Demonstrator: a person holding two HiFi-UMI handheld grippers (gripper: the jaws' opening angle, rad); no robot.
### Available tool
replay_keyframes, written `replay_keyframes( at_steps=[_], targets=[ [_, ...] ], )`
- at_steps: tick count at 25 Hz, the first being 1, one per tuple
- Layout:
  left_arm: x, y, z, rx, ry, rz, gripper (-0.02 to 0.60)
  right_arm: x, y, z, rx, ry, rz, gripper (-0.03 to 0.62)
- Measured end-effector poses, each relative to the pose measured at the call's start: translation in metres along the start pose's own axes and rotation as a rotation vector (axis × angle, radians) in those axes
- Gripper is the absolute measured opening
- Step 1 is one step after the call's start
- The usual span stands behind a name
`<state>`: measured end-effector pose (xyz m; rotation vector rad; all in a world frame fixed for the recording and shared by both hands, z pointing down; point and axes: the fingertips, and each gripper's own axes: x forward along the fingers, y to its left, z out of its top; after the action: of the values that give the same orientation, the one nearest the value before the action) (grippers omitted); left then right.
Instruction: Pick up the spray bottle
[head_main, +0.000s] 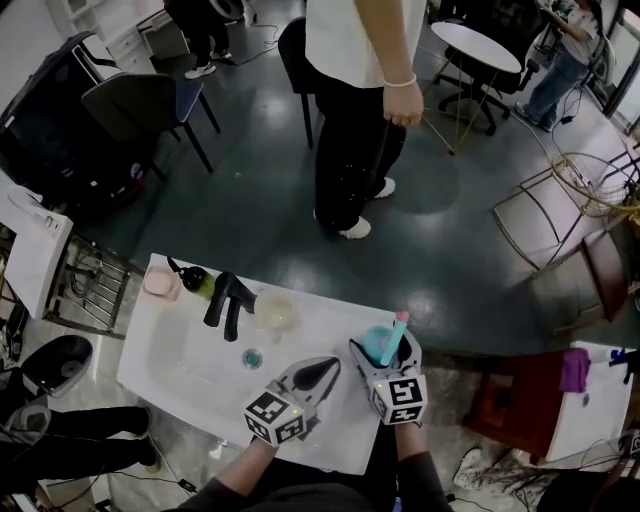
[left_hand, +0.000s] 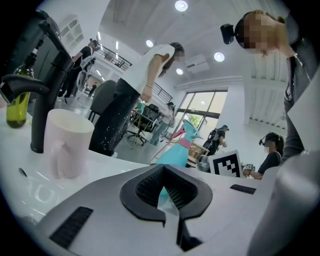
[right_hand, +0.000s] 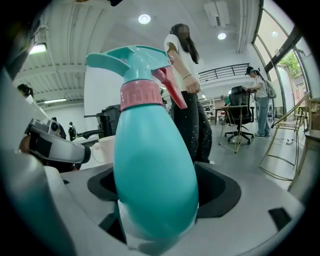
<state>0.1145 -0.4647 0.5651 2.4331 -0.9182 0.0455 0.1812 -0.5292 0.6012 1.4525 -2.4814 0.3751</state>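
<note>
**Grasp of the teal pear-shaped plastic spray bottle (right_hand: 155, 165) by the right gripper (head_main: 385, 352)**

Spray bottle upright, with pink collar and pink trigger, between the black-padded jaws of the right gripper. Jaws closed against both sides of the bottle's belly, nozzle head well above them. In the head view, bottle at 3 o'clock on the white sink counter (head_main: 190, 385), close to that edge. Contact between bottle base and counter not discernible.

At 8 o'clock from the bottle, just beside it yet apart, the left gripper (head_main: 322, 370). Jaw tips pressed together, nothing between the pads. In the left gripper view, teal of the bottle visible only beyond them.

At 11 o'clock on the counter, a black angular faucet (head_main: 228, 300). Just beside it at 12 o'clock, a white cup (head_main: 275, 312). Near the basin's middle, a small round drain (head_main: 252, 357). At 10 o'clock, toward the far corner, a green glass bottle (head_main: 197, 281) with dark neck and a pink rounded dish (head_main: 160, 285).

At 12 o'clock beyond the counter, a standing person (head_main: 355, 120) in white top and dark trousers on the grey floor.
</note>
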Motion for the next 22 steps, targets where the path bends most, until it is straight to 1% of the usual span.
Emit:
replay_keyframes(
  at_steps=[8,15,22],
  targets=[
    [-0.001,-0.012,-0.002,0.012,-0.006,-0.028,0.005,-0.023,0.001,0.016,0.012,-0.032,-0.023,0.38],
    [-0.006,-0.02,0.001,0.012,-0.02,-0.044,0.005,-0.046,0.009,0.023,0.014,-0.035,-0.046,0.38],
    [-0.016,-0.036,0.008,0.03,-0.023,-0.082,0.005,-0.078,0.03,0.037,-0.005,-0.07,-0.069,0.38]
  ],
)
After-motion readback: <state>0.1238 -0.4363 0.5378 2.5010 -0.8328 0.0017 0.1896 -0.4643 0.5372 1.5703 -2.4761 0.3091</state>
